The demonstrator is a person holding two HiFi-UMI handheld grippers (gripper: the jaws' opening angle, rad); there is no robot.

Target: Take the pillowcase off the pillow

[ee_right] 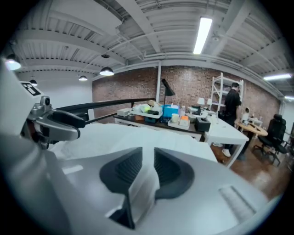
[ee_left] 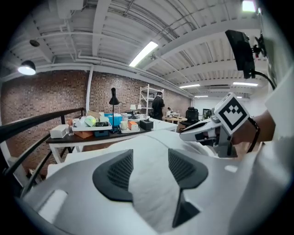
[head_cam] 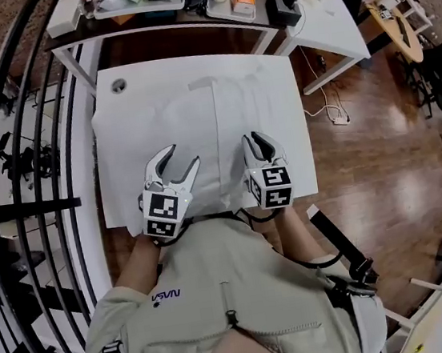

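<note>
Pillowcase (head_cam: 214, 124): white, spread flat over most of a white table (head_cam: 111, 75); its near edge is cut off behind the grippers and the wearer's chest.
Pillow: cannot be told apart from the case, white on white; only a faint raised band runs from near to far down the middle.
Left gripper (head_cam: 184, 156) (ee_left: 150, 170): over the near left of the cloth, jaws spread wide and pinching nothing; cloth shows between the pads (ee_left: 120, 172) but lies below them.
Right gripper (head_cam: 255, 139) (ee_right: 148, 167): just right of the band at the near edge, jaws drawn close on a raised fold of pillowcase that stands between the pads (ee_right: 128, 167) in its own view.
Hands: hidden behind the marker cubes; only the left forearm (head_cam: 139, 263) shows.
Vest (head_cam: 244, 290): beige, fills the near foreground and covers whatever lies under the table's near edge.
Desk (head_cam: 160, 18): beyond the table, dark top crowded with trays and boxes; contents too small to name.
Railing (head_cam: 23, 210): black bars curving along the left, cut off by the frame.
Person (ee_left: 157, 104) (ee_right: 233, 98): standing by far shelves, seen in both gripper views, too small for detail.
Floor (head_cam: 381, 167): glossy wood, to the right.
</note>
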